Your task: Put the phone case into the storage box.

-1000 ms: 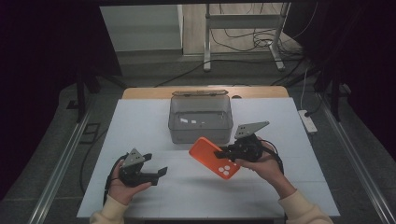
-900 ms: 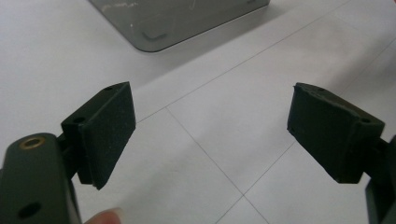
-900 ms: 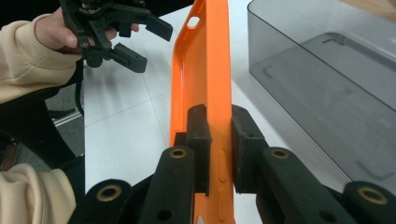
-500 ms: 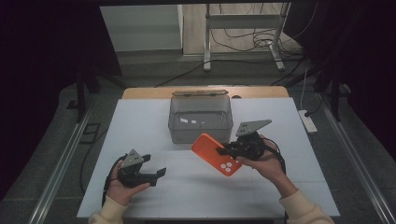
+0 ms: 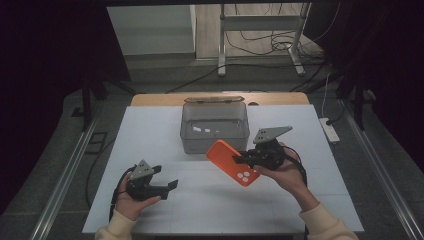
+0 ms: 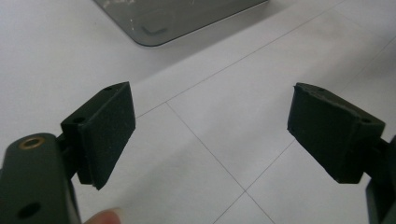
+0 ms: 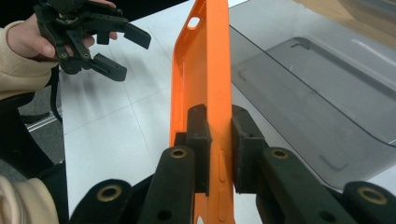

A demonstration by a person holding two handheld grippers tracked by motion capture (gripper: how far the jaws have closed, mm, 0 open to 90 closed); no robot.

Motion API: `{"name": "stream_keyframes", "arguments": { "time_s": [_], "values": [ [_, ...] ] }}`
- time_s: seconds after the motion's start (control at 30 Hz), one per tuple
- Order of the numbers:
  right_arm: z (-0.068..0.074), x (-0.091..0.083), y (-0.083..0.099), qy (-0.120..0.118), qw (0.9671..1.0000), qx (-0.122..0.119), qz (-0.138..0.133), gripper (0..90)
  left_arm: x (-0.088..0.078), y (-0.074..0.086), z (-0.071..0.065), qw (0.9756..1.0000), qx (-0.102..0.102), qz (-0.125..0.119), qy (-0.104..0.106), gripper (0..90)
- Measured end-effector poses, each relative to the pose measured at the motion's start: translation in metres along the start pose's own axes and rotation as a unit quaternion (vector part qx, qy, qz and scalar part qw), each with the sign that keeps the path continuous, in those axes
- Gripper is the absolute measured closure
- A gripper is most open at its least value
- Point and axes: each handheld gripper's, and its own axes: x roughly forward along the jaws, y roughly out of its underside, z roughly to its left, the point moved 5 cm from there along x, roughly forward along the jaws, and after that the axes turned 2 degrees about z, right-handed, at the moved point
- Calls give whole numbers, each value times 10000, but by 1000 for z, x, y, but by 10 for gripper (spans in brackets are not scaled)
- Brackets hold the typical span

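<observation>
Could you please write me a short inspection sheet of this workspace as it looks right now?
Surface: white table marked with thin grid lines, with a wooden strip along its far edge.
Job's things: orange phone case held tilted above the table, just in front of the clear plastic box, which is open-topped.
Clutter: nothing seen.
Grippers: right claw shut on the phone case's side wall; left claw open with nothing between its jaws, held over the table's near left.
Cables: one black cable trails from each claw; more lie on the floor beyond the table.
Surroundings: white power strip on the floor at right, metal stand legs behind, dark room.
</observation>
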Motion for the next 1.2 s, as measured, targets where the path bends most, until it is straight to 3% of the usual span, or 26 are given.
{"name": "stream_keyframes", "arguments": {
  "time_s": [0.6, 0.77, 1.0, 1.1, 1.2],
  "values": [
    [-1, -7, -17, 241, 9996, 22, -157, 799, 0, -1, -1, 10000, 2, -5, -3, 154],
    [-3, -10, -22, 395, 9987, 159, -285, 800, 0, -1, -1, 10000, -2, -15, -6, 154],
    [-3, -13, -28, 430, 9983, 158, -365, 800, 0, 0, 0, 10000, 3, 4, 0, 154],
    [-3, -12, -29, 440, 9982, 165, -366, 800, -1, -1, -1, 9999, -88, -38, 141, 154],
    [-4, -12, -31, 485, 9980, 179, -357, 800, -1, -1, 0, 9999, -68, -38, 86, 154]
  ]
}}
